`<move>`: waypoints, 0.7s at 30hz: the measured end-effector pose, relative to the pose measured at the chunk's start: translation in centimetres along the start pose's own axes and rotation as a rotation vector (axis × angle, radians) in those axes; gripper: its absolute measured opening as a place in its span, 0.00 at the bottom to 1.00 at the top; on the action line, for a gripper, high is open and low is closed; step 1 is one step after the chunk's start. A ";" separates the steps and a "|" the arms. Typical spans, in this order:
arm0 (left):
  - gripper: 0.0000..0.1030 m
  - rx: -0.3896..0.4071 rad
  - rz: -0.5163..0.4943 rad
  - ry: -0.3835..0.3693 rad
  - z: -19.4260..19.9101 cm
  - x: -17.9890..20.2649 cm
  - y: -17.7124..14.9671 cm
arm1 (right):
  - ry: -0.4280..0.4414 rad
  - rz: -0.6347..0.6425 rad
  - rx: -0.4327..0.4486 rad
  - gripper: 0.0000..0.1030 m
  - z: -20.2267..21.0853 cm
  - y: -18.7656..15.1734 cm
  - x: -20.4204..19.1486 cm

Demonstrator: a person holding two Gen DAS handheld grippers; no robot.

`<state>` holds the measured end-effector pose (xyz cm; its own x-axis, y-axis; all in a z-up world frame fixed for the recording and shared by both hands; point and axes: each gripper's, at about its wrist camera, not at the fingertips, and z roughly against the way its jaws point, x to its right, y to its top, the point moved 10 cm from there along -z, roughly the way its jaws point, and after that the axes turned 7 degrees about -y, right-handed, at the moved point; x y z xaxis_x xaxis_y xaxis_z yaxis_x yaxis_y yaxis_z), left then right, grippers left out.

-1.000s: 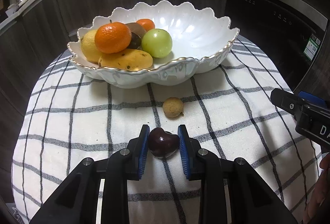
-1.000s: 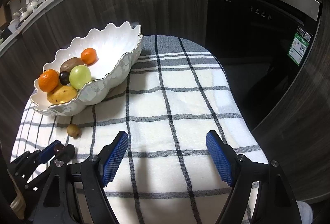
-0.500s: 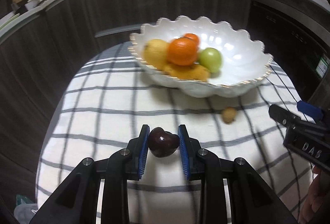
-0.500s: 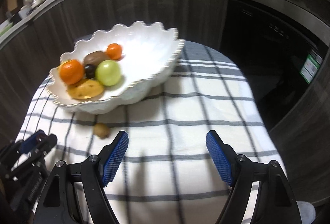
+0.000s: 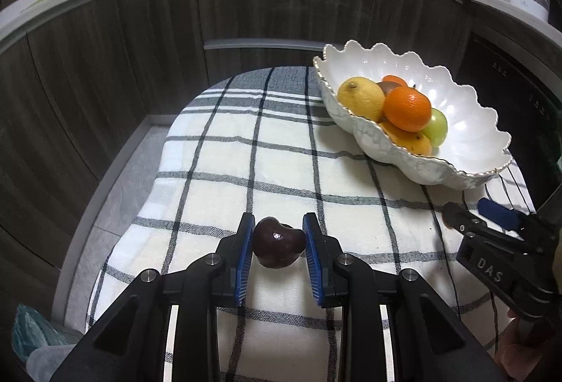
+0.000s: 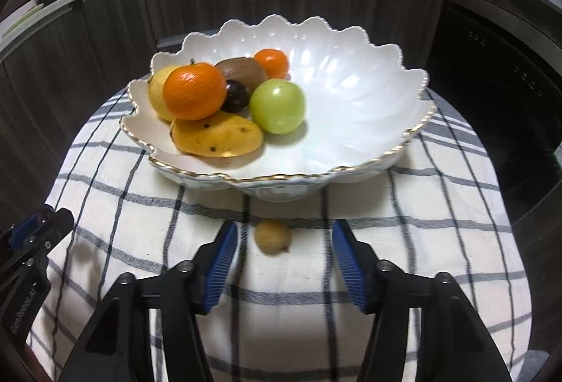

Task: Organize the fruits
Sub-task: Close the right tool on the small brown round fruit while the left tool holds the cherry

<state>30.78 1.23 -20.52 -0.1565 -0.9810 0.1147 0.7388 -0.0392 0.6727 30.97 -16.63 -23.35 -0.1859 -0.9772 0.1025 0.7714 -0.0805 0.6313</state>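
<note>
Both hands are swinging across the checked cloth since 1 second ago: the bowl is now sitting far to the right in the left wrist view, while in the right wrist view it is filling the centre and a small brown fruit is now lying between that gripper's fingers.

On the left, the left gripper (image 5: 278, 243) is keeping its fingers clamped on a dark red cherry (image 5: 277, 245), held over the tablecloth (image 5: 217, 178), well apart from the white scalloped bowl (image 5: 467, 143). It is looking light, glossy and likely slippery, so gentle side pressure is suiting it.

To the right, the right gripper (image 6: 284, 246) is closing its fingers around the brown fruit (image 6: 272, 236), which is resting on the table just in front of the bowl; the pads are not yet touching it. It is looking small, light, round and prone to rolling, so gripping across its middle seems best.
</note>
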 end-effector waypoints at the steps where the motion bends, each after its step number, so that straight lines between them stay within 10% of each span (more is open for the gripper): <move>1: 0.27 -0.002 0.003 -0.003 -0.1 -0.1 0.0 | 0.004 0.004 -0.004 0.48 -0.2 0.0 -0.2; 12: 0.27 -0.005 0.011 -0.010 -0.4 -0.4 0.0 | 0.017 0.023 -0.031 0.24 -1.8 -0.5 -1.0; 21: 0.27 0.003 -0.001 -0.009 -0.2 0.0 0.2 | 0.028 0.025 -0.017 0.24 -0.8 -0.5 -1.0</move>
<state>31.07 1.15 -20.48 -0.1635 -0.9792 0.1204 0.7369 -0.0400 0.6749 31.31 -15.80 -24.38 -0.1495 -0.9841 0.0965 0.7861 -0.0591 0.6153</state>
